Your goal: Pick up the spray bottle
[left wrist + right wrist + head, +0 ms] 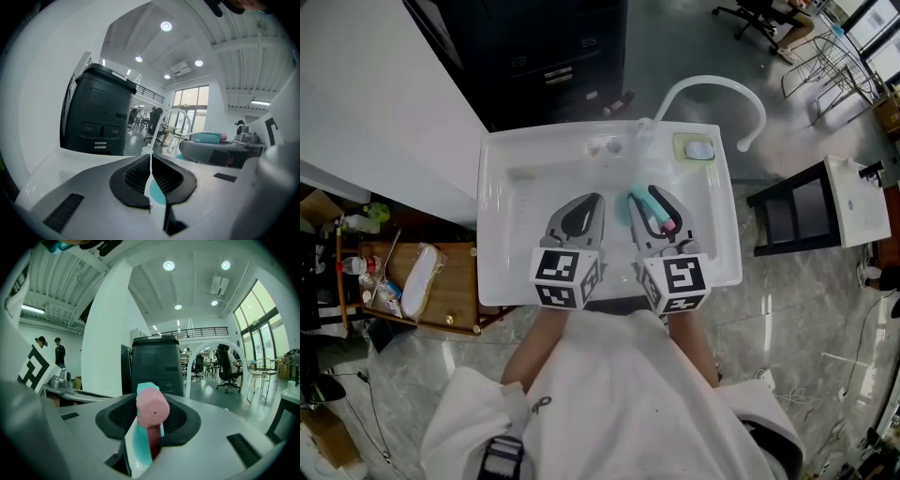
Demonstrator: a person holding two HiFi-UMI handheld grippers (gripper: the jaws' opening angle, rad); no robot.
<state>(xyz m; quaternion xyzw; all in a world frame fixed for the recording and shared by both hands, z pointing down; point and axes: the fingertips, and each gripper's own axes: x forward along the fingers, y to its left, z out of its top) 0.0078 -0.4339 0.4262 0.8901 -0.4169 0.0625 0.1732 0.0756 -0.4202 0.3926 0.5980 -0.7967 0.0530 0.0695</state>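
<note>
Over white sink (514, 220), right claw (652, 208) gripping spray bottle (152, 409), faucet (712, 82) beyond

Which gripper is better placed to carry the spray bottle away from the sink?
The right gripper: its jaws clamp the spray bottle. The left gripper is shut and empty.

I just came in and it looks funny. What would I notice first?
You'd spot the teal spray bottle with its pink nozzle, clamped in the right gripper over the white sink. Beside it, the left gripper is shut on nothing, and a white curved faucet arches at the sink's far edge.
</note>
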